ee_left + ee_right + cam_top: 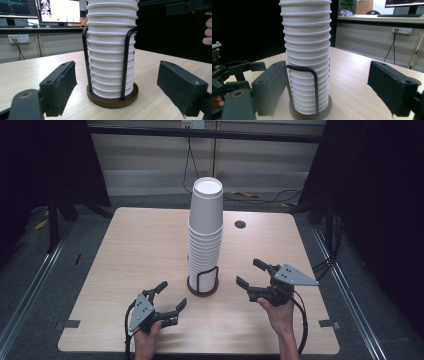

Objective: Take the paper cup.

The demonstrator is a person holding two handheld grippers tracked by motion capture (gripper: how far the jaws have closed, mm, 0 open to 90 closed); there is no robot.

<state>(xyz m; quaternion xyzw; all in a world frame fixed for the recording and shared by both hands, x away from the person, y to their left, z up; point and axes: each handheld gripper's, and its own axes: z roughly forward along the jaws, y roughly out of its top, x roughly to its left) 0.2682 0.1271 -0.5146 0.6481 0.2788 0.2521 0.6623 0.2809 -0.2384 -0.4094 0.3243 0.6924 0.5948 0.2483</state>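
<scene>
Item: stack of white paper cups (205, 227), upright in a black wire holder (205, 279) on a round dark wooden base (112, 98), mid-table. Left gripper (171, 301) and right gripper (252, 272) flanked it, jaws spread, grasping nothing (neither touching the stack). Handling advice: steady the holder low with one gripper and take the top cup squarely by its wall, gently, since thin paper likely crushes. Surface: pale wood-grain table (135, 250), cable hole (240, 224). Room: dark curtains, monitors (58, 11), wall sockets.
</scene>
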